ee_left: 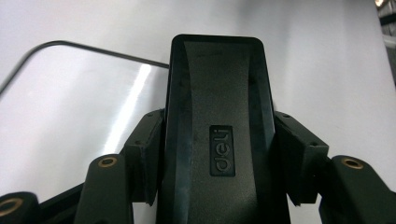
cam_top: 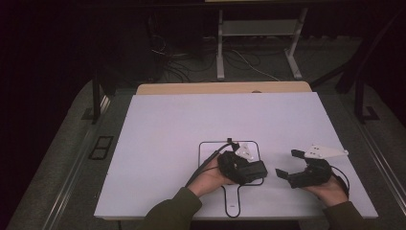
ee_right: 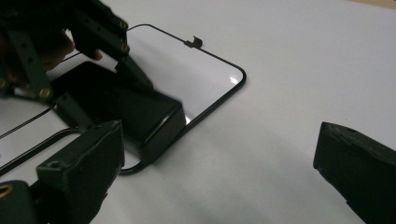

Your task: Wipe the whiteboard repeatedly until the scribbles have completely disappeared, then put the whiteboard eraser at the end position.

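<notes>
On the white table (cam_top: 158,139), toward its near edge and a little right of centre, lies a flat white board outlined in black (cam_top: 210,149), a rounded square with a short handle tab pointing toward the person. It is more a tray-like slab than a container, and nothing lies loose on it; its bare glossy surface catches the light in the left gripper view, and a small black clip (ee_right: 194,42) sits on its far rim in the right gripper view. The left gripper (cam_top: 249,168) hovers over the right part of this board, its two jaws clamped on the sides of a black rectangular box (ee_left: 219,116) whose top bears the embossed word "deli". The box points to the right, and its far end reaches the board's right border; whether it rests on the board or is held just above it cannot be told. The left hand (cam_top: 210,179) comes in from the near edge in a dark green sleeve. The right gripper (cam_top: 290,164) is just to the right of the board, over bare table, jaws spread wide apart with nothing between them, facing left toward the box. The right hand (cam_top: 329,190) holds it from the near right.
</notes>
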Demonstrator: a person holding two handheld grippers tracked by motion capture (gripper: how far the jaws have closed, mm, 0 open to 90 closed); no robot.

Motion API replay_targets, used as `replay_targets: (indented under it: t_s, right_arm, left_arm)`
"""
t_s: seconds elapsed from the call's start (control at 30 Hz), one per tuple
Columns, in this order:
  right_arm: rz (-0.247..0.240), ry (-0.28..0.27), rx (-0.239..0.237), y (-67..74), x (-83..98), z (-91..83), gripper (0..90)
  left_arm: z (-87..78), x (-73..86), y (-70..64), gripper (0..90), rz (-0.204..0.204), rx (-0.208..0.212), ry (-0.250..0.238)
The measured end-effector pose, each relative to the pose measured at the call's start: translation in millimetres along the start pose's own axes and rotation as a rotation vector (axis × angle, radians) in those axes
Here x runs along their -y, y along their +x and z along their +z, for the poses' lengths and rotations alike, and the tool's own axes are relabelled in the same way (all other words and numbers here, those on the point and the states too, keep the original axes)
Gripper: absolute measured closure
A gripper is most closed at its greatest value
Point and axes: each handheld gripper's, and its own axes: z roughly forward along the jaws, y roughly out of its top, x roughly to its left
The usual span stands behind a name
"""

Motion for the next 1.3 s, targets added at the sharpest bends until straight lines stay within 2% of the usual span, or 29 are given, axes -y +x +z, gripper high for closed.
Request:
replay_targets:
  t_s: [0.07,0.17,0.27,0.4,0.43,0.63,0.9,1.03,1.07,1.13,1.17,1.3]
  right_arm:
    - [0.002,0.001,0.001,-0.2,0.0,0.2,1.0]
    - [0.001,0.0,0.001,0.1,0.1,0.9,1.0]
    - [-0.005,-0.002,0.001,0.2,0.2,1.4,1.0]
    - [0.0,-0.002,0.002,-0.2,0.2,1.1,1.0]
    - [0.006,0.001,0.0,0.1,0.2,0.8,1.0]
    - [0.003,-0.004,0.002,-0.3,0.4,1.5,1.0]
    - [0.001,-0.004,-0.004,0.1,0.2,2.3,1.0]
    - [0.001,-0.005,-0.006,-0.2,-0.1,2.5,1.0]
    - [0.002,-0.005,-0.006,-0.4,-0.1,2.5,1.0]
    - [0.002,-0.005,-0.008,-0.9,-0.1,2.8,1.0]
    - [0.002,-0.005,-0.01,-1.0,-0.1,3.0,1.0]
    - [0.002,-0.004,-0.014,-0.8,0.0,3.3,1.0]
  left_arm:
    - [-5.4,-2.7,4.4,39.3,-0.011,-0.01,-0.027]
    - [-15.1,-6.8,13.2,39.3,-0.018,-0.025,-0.04]
    - [-22.8,-8.7,24.5,39.3,-0.041,-0.04,-0.055]
    - [-32.9,-11.8,45.5,39.3,-0.063,-0.062,-0.059]
    - [-34.9,-12.8,50.5,39.3,-0.08,-0.071,-0.07]
    - [-45.3,-16.3,85.1,39.2,-0.101,-0.109,-0.069]
    - [-48.0,-22.7,126.9,39.2,-0.159,-0.181,-0.061]
    - [-44.8,-22.5,149.1,39.2,-0.209,-0.216,-0.086]
    - [-43.2,-22.3,154.4,39.2,-0.217,-0.226,-0.093]
    - [-41.5,-21.6,165.9,39.2,-0.213,-0.235,-0.078]
    - [-38.3,-21.3,170.1,39.2,-0.238,-0.243,-0.094]
    - [-31.0,-15.4,188.5,39.2,-0.261,-0.263,-0.056]
